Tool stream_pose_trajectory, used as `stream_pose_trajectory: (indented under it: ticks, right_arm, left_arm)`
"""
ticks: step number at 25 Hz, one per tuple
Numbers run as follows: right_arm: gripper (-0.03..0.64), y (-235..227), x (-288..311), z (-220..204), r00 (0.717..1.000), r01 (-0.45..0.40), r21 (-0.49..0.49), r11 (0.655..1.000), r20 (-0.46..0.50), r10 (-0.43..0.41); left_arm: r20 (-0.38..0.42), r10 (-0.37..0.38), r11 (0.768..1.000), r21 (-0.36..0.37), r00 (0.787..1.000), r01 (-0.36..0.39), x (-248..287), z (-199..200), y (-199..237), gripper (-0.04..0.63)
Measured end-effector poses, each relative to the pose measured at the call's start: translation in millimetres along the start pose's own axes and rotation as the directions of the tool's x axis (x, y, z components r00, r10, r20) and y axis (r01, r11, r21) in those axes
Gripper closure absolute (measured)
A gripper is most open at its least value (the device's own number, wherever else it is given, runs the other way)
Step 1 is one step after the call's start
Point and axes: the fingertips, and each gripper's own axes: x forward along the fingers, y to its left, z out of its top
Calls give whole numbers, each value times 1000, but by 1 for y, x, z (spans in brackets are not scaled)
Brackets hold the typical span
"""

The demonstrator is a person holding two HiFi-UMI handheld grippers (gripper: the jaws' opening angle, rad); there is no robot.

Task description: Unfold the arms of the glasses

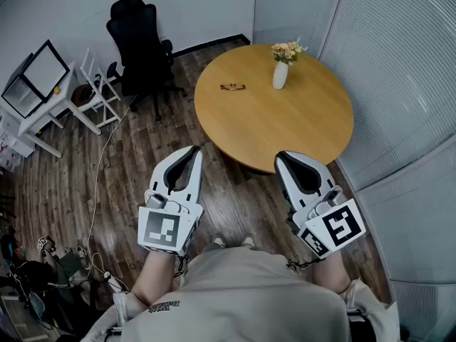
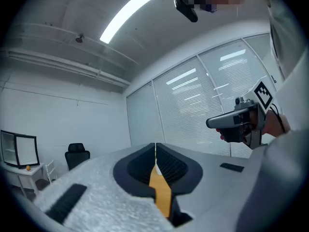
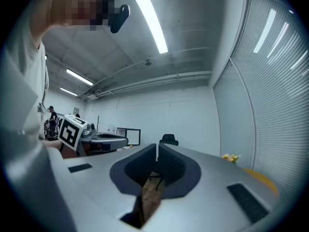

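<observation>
Folded, thin-framed glasses point(image 1: 232, 87) lie on the far left part of a round wooden table point(image 1: 285, 130). Both grippers are held level over the floor, short of the table's near edge and well away from the glasses. The left gripper point(image 1: 195, 149) has its jaws together with nothing between them; its own view shows the same at the left gripper point(image 2: 155, 146). The right gripper point(image 1: 279, 155) is likewise shut and empty, as the right gripper point(image 3: 157, 147) shows in its own view. Neither gripper view shows the glasses.
A white vase of flowers point(image 1: 281, 71) stands on the table to the right of the glasses. A black office chair point(image 1: 139, 45) and a white desk with monitors point(image 1: 39, 84) stand at the left. Cables point(image 1: 96, 191) run over the wood floor. Blind-covered glass walls close off the right side.
</observation>
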Motion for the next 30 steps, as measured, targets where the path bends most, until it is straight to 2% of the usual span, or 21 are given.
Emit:
stream_pose_trajectory:
  ticks: [5,18,25,30]
  right_arm:
    - [580,-5,1,1,1000,24,33,999,18,-25]
    - [580,-14,-14,-14,999,39,45,998,-12,-39]
    - [580,-32,-27,-26,999,46,63,997,-25,-45]
    - [580,-47,-29,-29,999,43,63,997,-14,-43]
  left_arm:
    - [-4,-2,1000,-4,1000,2,1,-2,0,566]
    - [-40,-12,1000,-3,999,12,0,-14,-19,566]
    - [-60,-16,1000,7,998,16,10,-16,-38,566]
    - [-47,-1,1000,16,999,2,20,-16,-46,566]
